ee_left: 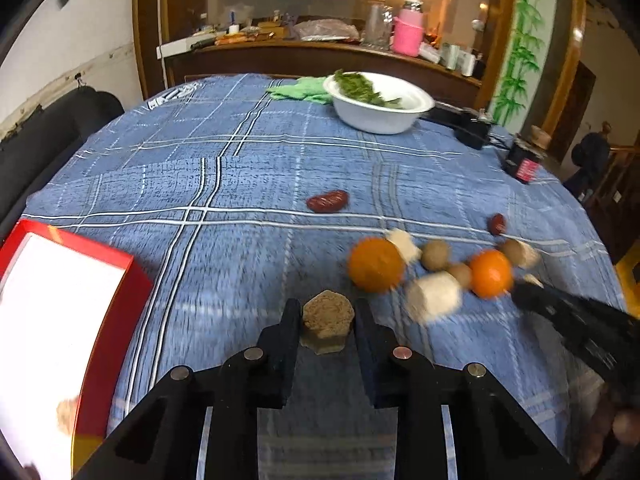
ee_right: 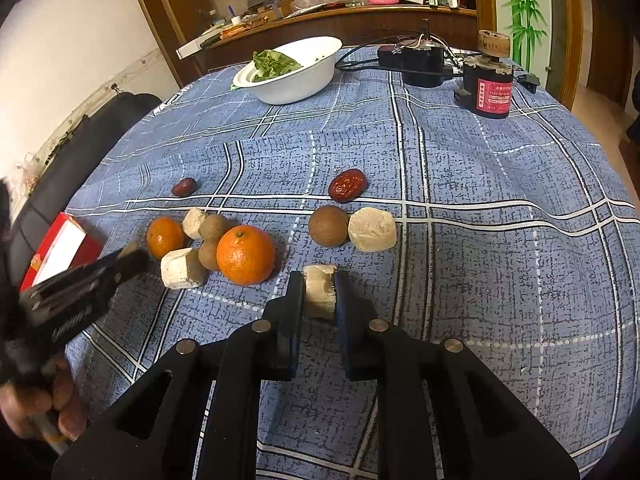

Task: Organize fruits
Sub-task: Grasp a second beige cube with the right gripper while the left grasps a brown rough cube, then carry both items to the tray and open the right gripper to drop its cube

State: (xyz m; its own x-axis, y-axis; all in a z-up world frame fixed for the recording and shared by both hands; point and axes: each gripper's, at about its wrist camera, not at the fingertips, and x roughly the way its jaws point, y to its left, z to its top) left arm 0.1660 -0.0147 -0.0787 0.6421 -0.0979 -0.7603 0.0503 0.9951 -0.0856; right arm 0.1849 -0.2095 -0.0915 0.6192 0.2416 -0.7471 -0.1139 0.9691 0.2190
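We see a matt woven cloth (ee_right: 480, 240), a glossy white bowl (ee_right: 304, 80), dimpled shiny oranges (ee_right: 245, 255), wrinkled glossy red dates (ee_right: 347, 185), rough chalky pale chunks (ee_right: 372, 229), and matt black plastic gripper fingers (ee_right: 294, 300) with metal pins

Red box (ee_left: 72, 320) cut by left edge, interior overexposed; small item inside indistinct. Fruits (ee_left: 376, 265) motion-blurred. Left gripper (ee_right: 134, 258) blurred in right view; its jaws unreadable there.

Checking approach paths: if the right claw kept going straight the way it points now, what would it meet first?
The right claw is already shut on a pale chunk. Straight ahead, the brown round fruit and beige lump look nearest, though depth is unclear.
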